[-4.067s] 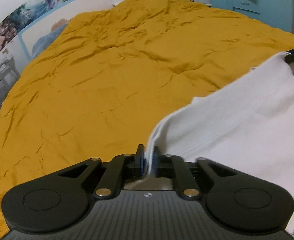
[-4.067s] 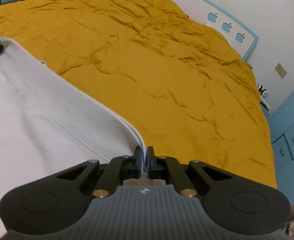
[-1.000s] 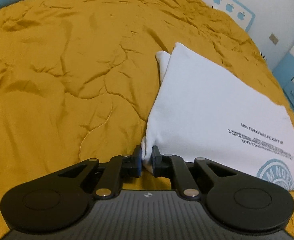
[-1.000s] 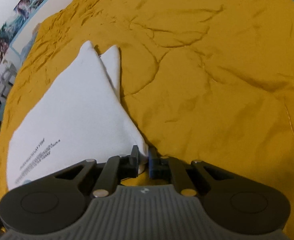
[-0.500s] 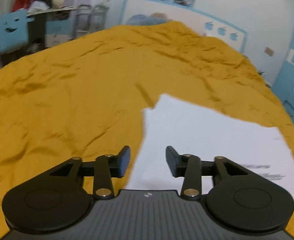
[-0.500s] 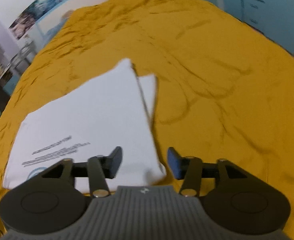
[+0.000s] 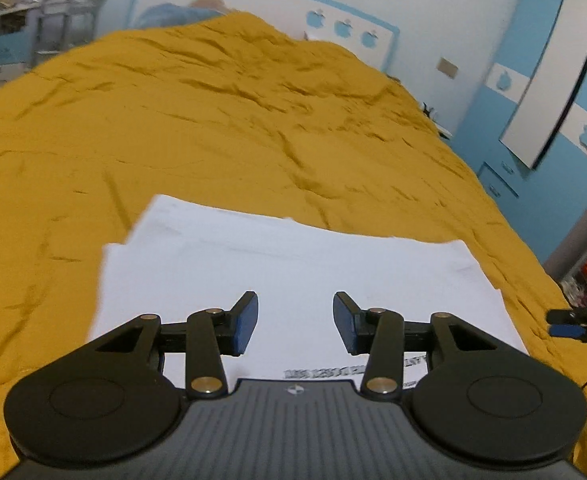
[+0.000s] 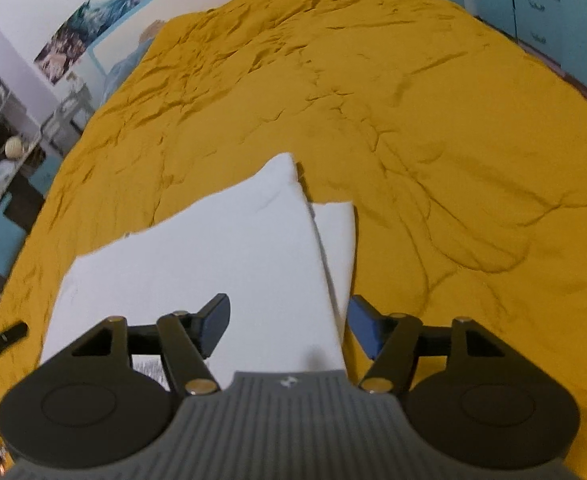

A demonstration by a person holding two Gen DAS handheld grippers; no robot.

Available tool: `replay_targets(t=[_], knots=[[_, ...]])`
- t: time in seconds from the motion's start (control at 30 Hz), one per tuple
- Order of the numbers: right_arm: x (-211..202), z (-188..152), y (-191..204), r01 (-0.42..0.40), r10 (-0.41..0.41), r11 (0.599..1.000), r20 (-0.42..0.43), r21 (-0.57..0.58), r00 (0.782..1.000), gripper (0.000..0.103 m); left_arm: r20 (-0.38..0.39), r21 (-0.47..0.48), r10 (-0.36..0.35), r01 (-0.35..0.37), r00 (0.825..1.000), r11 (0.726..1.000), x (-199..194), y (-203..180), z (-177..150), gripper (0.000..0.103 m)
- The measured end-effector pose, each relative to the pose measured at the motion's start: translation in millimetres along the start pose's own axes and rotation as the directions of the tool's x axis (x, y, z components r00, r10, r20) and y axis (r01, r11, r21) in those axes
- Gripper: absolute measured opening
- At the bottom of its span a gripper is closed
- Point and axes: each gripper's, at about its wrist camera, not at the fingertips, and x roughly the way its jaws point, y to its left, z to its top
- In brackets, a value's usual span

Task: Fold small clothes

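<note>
A white garment (image 7: 285,264) lies folded flat on the mustard-yellow bedspread (image 7: 213,120), with black printed text at its near edge. In the right wrist view the garment (image 8: 213,256) shows a second layer sticking out along its right side. My left gripper (image 7: 295,320) is open and empty, raised above the garment's near part. My right gripper (image 8: 287,326) is open and empty above the garment's near right edge. The right gripper's tip shows at the right edge of the left wrist view (image 7: 573,322).
The bedspread (image 8: 433,120) covers the whole bed, wrinkled. A blue and white headboard (image 7: 333,28) and blue wardrobe (image 7: 541,92) stand beyond it. Shelves with clutter (image 8: 1,140) stand at the left in the right wrist view.
Both grippers let go of the white garment's corners and opened. They then lifted and drew back, and the garment lies folded on the bed.
</note>
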Motion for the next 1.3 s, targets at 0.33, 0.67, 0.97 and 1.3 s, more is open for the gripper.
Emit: replay_targets(t=[0.33,0.67,0.97,1.3], knots=[[67.4,20.5,-31.6,-0.043,0.045,0.994,-0.017,0.098,0.999,0.057,-0.09,0.099,-0.021,0.03,0.996,0.995,79.1,-33.5,5.6,0.049],[124.8,30.5,-56.6,-0.178,0.185,0.965,-0.016,0.19,0.983,0.038,-0.131,0.133,-0.009,0.027,0.991,0.991,135.0,-45.6,12.7,0.044],[136.5,31.4,-61.3,-0.235,0.24,0.951,0.0,0.203,0.971,0.013,-0.125,0.193,0.018,0.006,0.992,0.981,181.2,-57.1,30.3,0.036],[115.3,33.9,-23.5,-0.188,0.185,0.981,0.066,0.049,0.981,0.01,-0.116,0.194,0.069,-0.045,0.991,0.98,210.1,-64.9,37.2,0.034]])
